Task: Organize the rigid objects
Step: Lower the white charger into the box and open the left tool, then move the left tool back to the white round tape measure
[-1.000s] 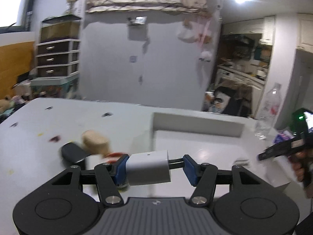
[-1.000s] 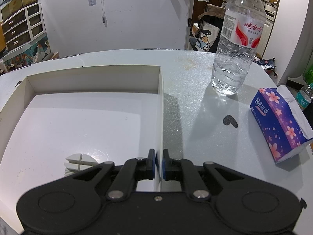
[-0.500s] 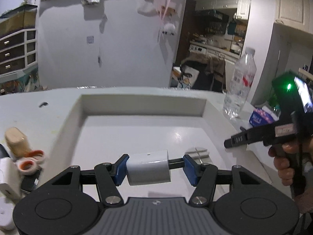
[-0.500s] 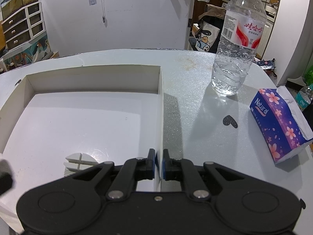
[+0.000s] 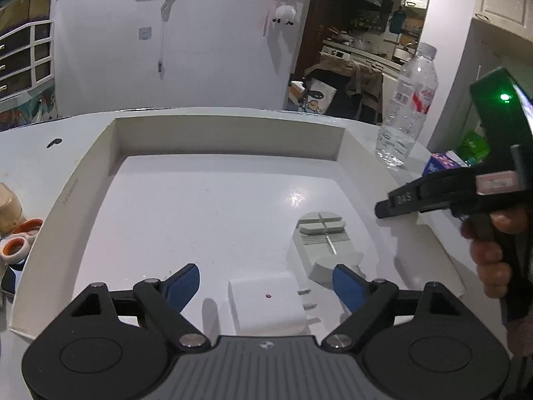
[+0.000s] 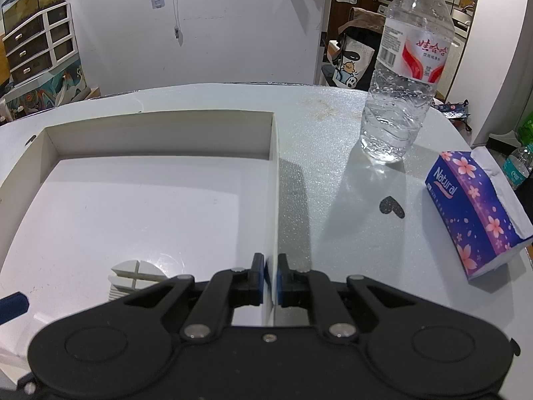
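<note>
A white plug charger [image 5: 268, 305] lies on the floor of the shallow white box [image 5: 230, 133], near its front edge. My left gripper [image 5: 266, 281] hangs over it, its jaws opening wide and the blue pads clear of the charger on both sides. A grey-white flat tool [image 5: 324, 240] with a round slotted end rests just right of the charger, and shows again in the right wrist view as the flat tool [image 6: 135, 275]. My right gripper [image 6: 270, 278] is shut on the box's right wall [image 6: 274, 183].
A water bottle [image 6: 404, 66] and a purple tissue pack [image 6: 476, 220] stand on the table right of the box. Left of the box lie orange-handled scissors [image 5: 18, 241] and a beige jar [image 5: 8, 211]. A hand holds the right gripper's handle [image 5: 493, 233].
The left gripper swung right from the table's left side to over the box, sank, then opened its jaws. The white charger left the pads and now lies on the box floor.
</note>
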`<state>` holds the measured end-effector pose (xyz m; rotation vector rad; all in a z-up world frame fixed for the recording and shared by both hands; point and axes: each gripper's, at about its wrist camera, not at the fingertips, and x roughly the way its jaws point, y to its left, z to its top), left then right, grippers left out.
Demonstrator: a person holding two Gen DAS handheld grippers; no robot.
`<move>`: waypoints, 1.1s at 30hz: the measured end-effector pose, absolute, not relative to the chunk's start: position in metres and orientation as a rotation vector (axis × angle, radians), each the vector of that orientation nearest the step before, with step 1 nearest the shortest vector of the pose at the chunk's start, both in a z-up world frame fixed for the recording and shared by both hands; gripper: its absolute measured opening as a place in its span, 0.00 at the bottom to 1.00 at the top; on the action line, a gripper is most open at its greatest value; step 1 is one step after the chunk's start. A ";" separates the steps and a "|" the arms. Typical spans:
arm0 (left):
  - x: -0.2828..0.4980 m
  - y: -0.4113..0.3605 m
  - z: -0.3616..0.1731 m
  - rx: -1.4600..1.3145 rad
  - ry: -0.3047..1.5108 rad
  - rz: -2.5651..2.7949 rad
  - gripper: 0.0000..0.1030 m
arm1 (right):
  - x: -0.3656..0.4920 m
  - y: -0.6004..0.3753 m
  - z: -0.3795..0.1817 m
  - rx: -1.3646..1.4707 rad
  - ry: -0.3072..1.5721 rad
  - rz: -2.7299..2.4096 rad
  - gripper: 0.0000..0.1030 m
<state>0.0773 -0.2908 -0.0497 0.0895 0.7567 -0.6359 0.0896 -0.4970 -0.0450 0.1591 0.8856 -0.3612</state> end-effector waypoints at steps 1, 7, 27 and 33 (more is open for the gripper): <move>0.076 -0.289 -0.048 0.088 0.760 -0.639 0.88 | 0.090 -0.497 -0.045 0.159 0.886 -0.361 0.07; 0.063 -0.278 -0.036 0.088 0.752 -0.637 0.99 | 0.089 -0.497 -0.045 0.159 0.886 -0.362 0.07; 0.026 -0.224 -0.005 0.110 0.591 -0.609 1.00 | 0.090 -0.497 -0.045 0.156 0.887 -0.362 0.08; 0.041 -0.170 -0.006 0.049 0.582 -0.449 1.00 | 0.090 -0.497 -0.045 0.155 0.887 -0.362 0.08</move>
